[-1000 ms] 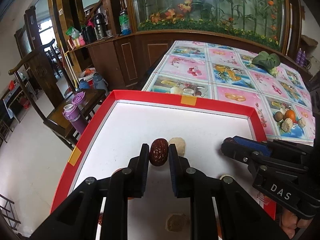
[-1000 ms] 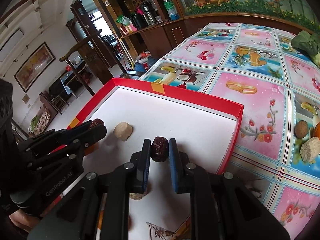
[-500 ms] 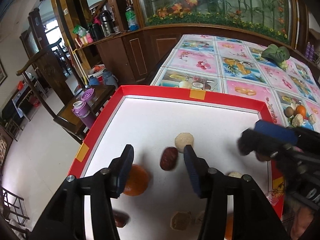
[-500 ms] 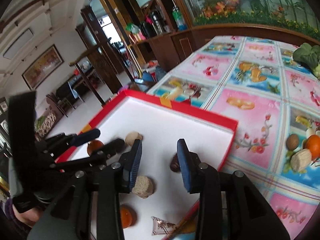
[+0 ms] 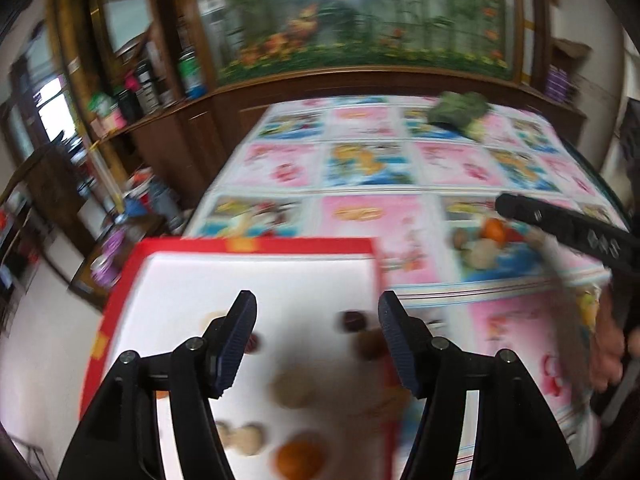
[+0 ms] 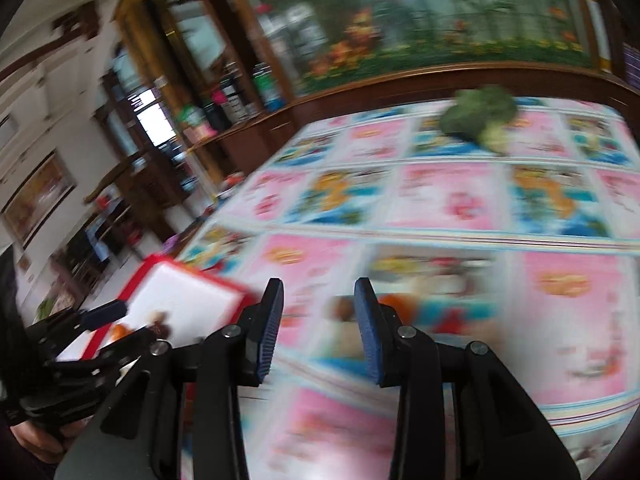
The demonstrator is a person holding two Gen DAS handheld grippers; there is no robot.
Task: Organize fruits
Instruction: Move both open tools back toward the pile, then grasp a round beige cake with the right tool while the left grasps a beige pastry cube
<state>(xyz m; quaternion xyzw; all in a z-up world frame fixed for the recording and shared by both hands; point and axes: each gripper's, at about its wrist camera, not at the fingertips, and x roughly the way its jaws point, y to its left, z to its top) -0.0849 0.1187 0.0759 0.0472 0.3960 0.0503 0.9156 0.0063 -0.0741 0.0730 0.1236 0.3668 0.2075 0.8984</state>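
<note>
Left gripper (image 5: 316, 336) hangs spread and empty over the red-rimmed tray (image 5: 256, 245), where blurred fruits lie: a dark date (image 5: 354, 321) at 1 o'clock of the gap, an orange (image 5: 299, 459) at 6 o'clock. At 2 o'clock, a loose cluster (image 5: 482, 238) sits on the worktop (image 5: 400, 160) (too smeared to sort).

Right gripper (image 6: 319, 312), likewise spread and empty, hovers above that cluster (image 6: 384, 306); the tray (image 6: 180, 300) lies at 9 o'clock, a leafy vegetable (image 6: 480, 116) at 1 o'clock.
</note>
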